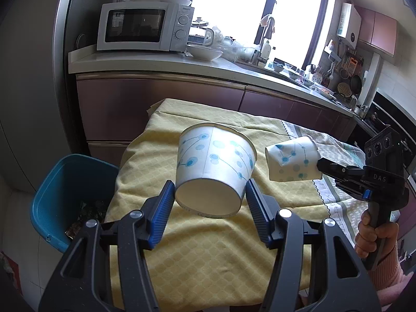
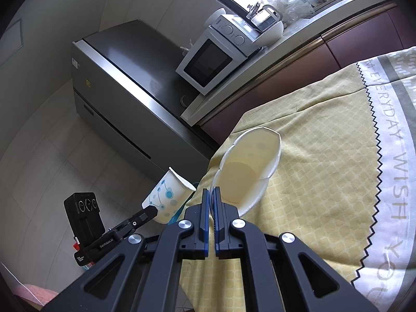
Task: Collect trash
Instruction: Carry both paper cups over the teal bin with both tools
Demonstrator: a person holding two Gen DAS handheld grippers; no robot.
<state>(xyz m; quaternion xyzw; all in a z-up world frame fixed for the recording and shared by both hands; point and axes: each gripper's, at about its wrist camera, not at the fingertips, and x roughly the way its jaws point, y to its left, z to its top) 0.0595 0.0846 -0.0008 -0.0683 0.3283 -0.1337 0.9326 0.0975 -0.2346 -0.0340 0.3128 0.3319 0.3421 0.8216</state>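
L gripper point(image 1: 209, 197) has its blue fingers point(image 1: 162, 208) clamped on the base of a paper cup point(image 1: 215, 161), white w/ blue dot print, one pad on each side. Cup is tilted, bottom toward the camera, rim pointing away, held above the yellow cloth point(image 1: 197, 247) covering the worktop. In the right wrist view the same cup point(image 2: 167, 197) sits off the worktop's left edge, over the floor side.

R gripper point(image 2: 211, 195) is clenched tight on the rim wall of a second paper cup point(image 2: 249, 169), crushed and creased, mouth facing the camera so the cream inside shows. From the left wrist view that crushed cup point(image 1: 291, 161) hangs sideways off the R gripper point(image 1: 322, 167) fingertips, just right of the first cup, not touching it. A hand point(image 1: 374, 236) in a pink sleeve grips the R handle.

Blue bin point(image 1: 62, 189) stands on the floor at the worktop's left corner, some dark scraps inside. Both cups are in the air, neither in the bin yet.

Behind: kitchen counter point(image 1: 161, 62) w/ white microwave point(image 1: 145, 26) and a white bowl point(image 1: 205, 52); grey fridge point(image 2: 124, 78) beside it.
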